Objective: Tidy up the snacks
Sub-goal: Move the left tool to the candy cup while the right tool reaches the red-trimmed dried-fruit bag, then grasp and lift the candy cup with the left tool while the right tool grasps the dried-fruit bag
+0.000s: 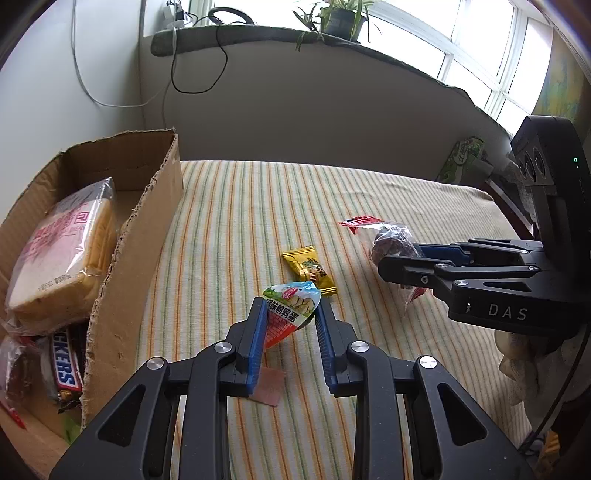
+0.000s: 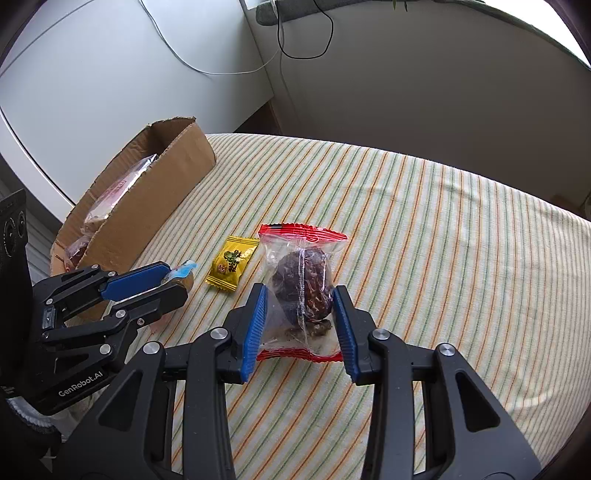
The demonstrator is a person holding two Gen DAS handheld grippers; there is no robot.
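Observation:
My left gripper [image 1: 289, 310] is shut on a small egg snack packet [image 1: 291, 312] with a blue, green and orange wrapper, and it also shows in the right wrist view [image 2: 168, 282]. My right gripper [image 2: 300, 308] is closed around a clear date packet [image 2: 301, 288] with red ends, its pads against the wrapper's sides; it also shows in the left wrist view [image 1: 393, 243]. A yellow candy [image 1: 309, 270] lies on the striped cloth between them, also in the right wrist view [image 2: 232, 267]. The cardboard box [image 1: 125, 266] stands at the left.
The box holds a bread pack [image 1: 62, 254] and a Snickers bar [image 1: 64, 373]. A striped cloth [image 2: 424, 236] covers the table. The wall and a windowsill with a plant [image 1: 340, 18] are behind. A green packet [image 1: 461, 158] lies at the far right edge.

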